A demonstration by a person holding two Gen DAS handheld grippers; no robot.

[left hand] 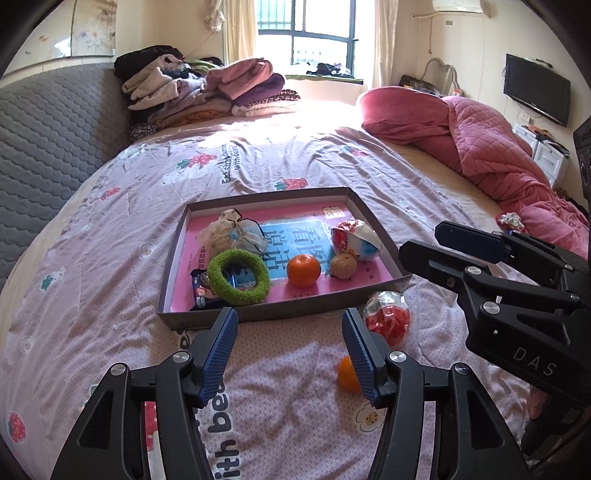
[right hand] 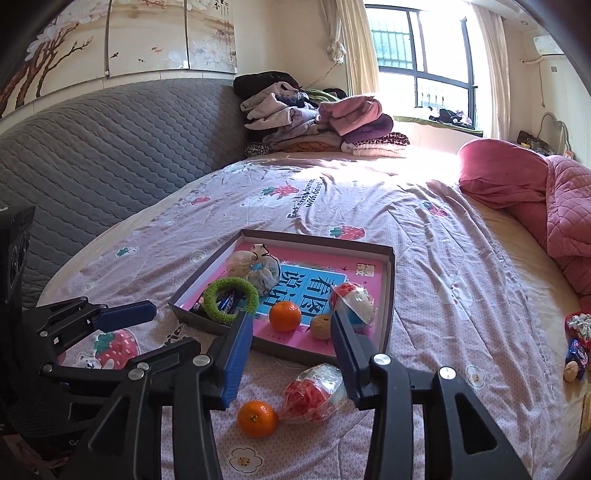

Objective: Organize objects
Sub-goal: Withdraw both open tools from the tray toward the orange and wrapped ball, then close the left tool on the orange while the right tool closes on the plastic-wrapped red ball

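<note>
**Tray Half Filled as Two Items Wait on the Bed**

A shallow cardboard tray [left hand: 380, 236] with a pink printed liner is seen resting on a bed [left hand: 110, 229] covered by a strawberry-patterned sheet. Inside the tray are found a green fuzzy ring [left hand: 238, 277], a blue snack packet [left hand: 201, 291] lying partly under the ring, a tangerine [left hand: 303, 270], a walnut [left hand: 343, 266], a red-and-white wrapped ball [left hand: 354, 238] and a pale mesh pouch [left hand: 232, 234].

Outside the tray, just beside its near wall, a second tangerine [right hand: 257, 419] and a clear wrapped ball filled with red shreds [right hand: 314, 393] are left lying on the sheet, touching or nearly touching each other.

The left tongs [left hand: 290, 354] are held released above the bed in front of the tray, with nothing between the blue ribbed pads. The right tongs [right hand: 290, 350] are likewise released and empty, poised over the near wall of the tray, with the loose tangerine and the wrapped ball below them in the right wrist view.

Folded clothes [left hand: 207, 92] are stacked at the far side of the bed against a grey quilted headboard [left hand: 48, 147], and a pink quilt [left hand: 491, 147] is bunched along the right edge. A barred window [left hand: 314, 33] is shown beyond, and a flat television [left hand: 537, 94] is mounted on the wall at right. A few more small items [right hand: 576, 343] are glimpsed near the bed's right edge in the right wrist view, too small to be told apart.
</note>
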